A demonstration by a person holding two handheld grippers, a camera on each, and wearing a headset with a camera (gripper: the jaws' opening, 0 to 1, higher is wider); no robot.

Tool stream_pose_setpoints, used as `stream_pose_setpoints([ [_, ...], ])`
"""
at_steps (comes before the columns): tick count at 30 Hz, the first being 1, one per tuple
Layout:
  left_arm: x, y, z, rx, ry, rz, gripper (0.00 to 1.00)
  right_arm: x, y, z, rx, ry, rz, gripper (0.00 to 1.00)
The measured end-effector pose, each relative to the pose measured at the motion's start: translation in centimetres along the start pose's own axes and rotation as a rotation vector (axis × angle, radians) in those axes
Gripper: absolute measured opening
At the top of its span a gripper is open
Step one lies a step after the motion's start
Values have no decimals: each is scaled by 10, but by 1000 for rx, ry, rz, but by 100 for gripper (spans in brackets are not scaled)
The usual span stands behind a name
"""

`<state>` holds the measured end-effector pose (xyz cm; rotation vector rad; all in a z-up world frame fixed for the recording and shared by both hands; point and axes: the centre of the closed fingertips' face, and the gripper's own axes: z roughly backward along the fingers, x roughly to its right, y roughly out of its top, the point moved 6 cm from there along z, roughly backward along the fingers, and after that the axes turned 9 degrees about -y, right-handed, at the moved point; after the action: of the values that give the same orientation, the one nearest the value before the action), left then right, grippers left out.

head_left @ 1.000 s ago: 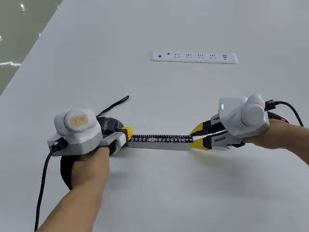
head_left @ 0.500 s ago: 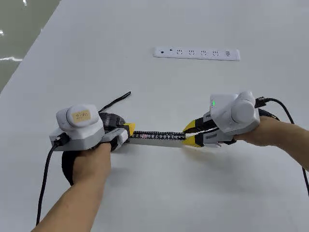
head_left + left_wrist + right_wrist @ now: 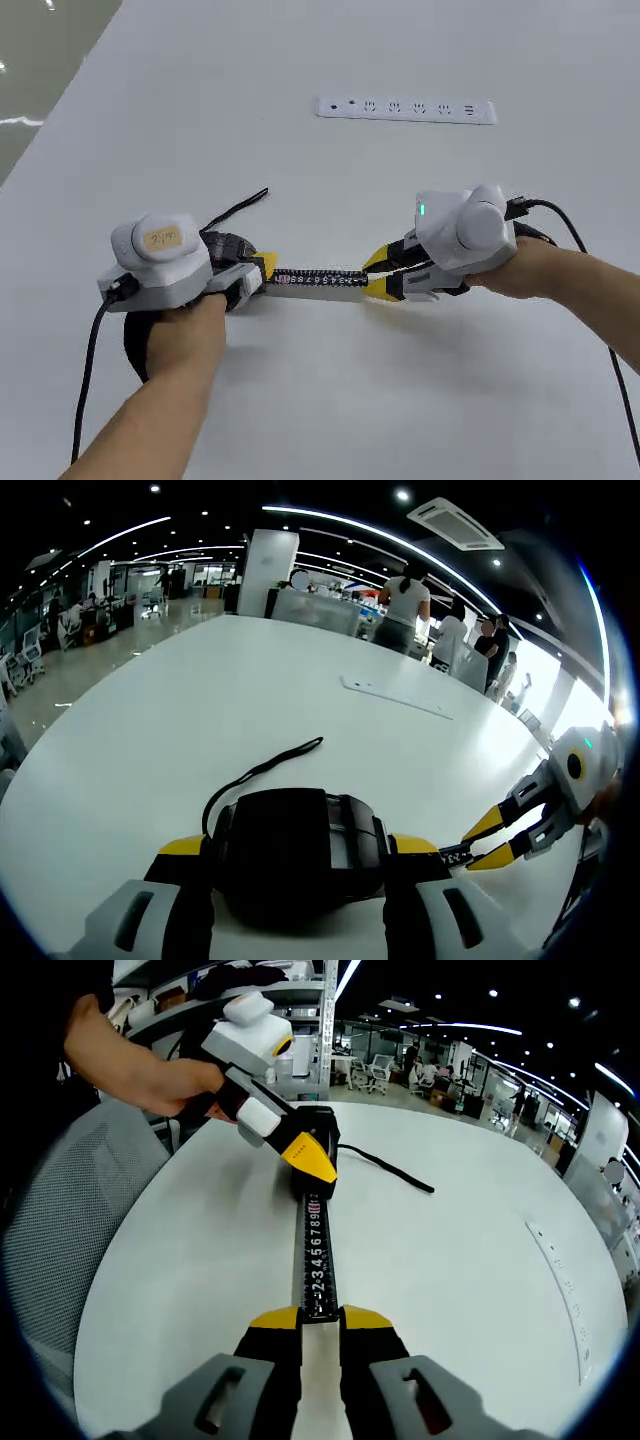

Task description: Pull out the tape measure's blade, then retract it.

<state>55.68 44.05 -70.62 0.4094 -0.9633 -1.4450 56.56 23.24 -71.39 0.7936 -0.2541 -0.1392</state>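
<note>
A black tape measure case lies on the white table, and my left gripper is shut on it. In the left gripper view the case sits between the yellow fingertips, with its black strap trailing away. A short stretch of blade runs right from the case to my right gripper, which is shut on the blade's end. In the right gripper view the numbered blade leads from the right gripper to the case.
A white power strip lies farther back on the table. The table's left edge drops to a shiny floor. A grey mesh chair stands beside the table, and people stand beyond its far end.
My right gripper has moved left toward the case with the blade's end, so the exposed blade is shorter. The left gripper and case have stayed put.
</note>
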Motion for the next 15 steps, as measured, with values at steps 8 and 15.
stream_pose_setpoints([
  [8,0,0,0,0,-6,3,66,-1,9,-10,5,-1,0,12],
  [15,-1,1,1,-2,-10,7,66,-4,20,-19,15,-17,-1,12],
])
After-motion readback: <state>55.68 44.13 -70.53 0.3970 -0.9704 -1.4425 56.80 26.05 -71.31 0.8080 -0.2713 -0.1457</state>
